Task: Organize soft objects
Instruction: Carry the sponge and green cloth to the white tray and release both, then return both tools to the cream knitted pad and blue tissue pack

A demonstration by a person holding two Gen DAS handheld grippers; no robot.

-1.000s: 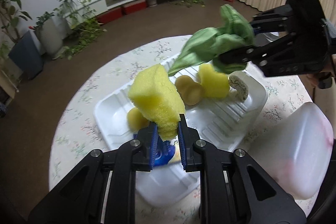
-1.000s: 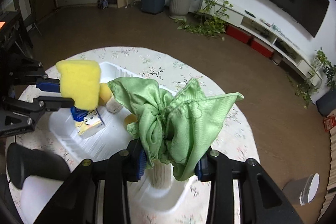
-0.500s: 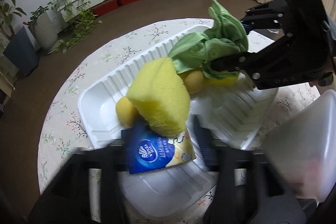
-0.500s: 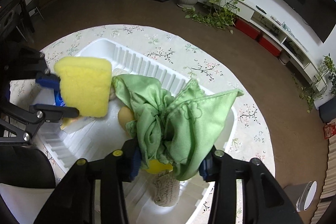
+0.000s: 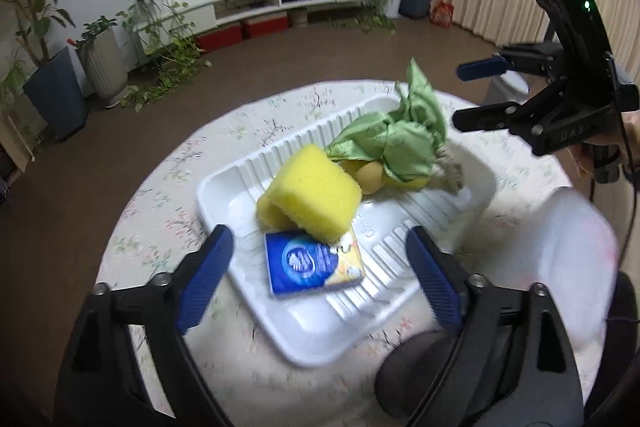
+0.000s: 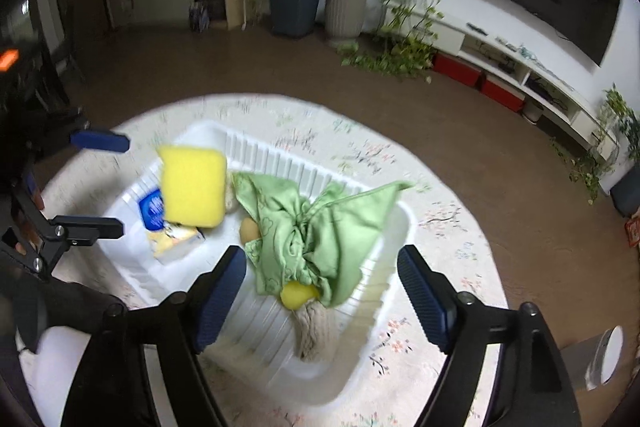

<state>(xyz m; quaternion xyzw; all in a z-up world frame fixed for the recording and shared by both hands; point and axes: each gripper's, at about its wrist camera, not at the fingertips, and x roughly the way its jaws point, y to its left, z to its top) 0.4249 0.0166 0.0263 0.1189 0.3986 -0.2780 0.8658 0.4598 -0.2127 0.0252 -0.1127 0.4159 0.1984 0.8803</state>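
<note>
Sponge [image 5: 314, 193] and cloth [image 5: 394, 143] both lie in the white ribbed tray [image 5: 224, 187], free of our two claws. We see the left gripper [image 5: 320, 275] with its blue-padded jaws spread wide and opening further, nothing between the pads; the yellow sponge sits just ahead of it, leaning on a small yellow round piece [image 5: 269, 213] and overlapping the far edge of a blue tissue packet [image 5: 314, 265] that lies flat between and just beyond the fingertips. We see the right gripper [image 6: 320, 291] likewise parted and opening, its pads clear of everything. The crumpled green cloth [image 6: 316, 227] lies just ahead of it, between the lines of its two fingers, draped over a yellow lump [image 6: 298, 295] and a beige knitted piece [image 6: 314, 331] whose end pokes out towards the claw. From the right wrist camera the sponge [image 6: 194, 185] appears ahead and to the left of the right claw, beside the cloth, with the tissue packet [image 6: 154, 209] partly hidden under it, and the left gripper [image 6: 108, 183] stands off the tray's left side. From the left wrist camera the right gripper [image 5: 466, 93] hangs ahead and to the right, above the tray's far corner, apart from the cloth. The tray rests on a round table covered by a flowered tablecloth [image 5: 168, 187]. A translucent white lid or bin [image 5: 560, 247] sits to the right of the left claw; we cannot tell which.
</note>
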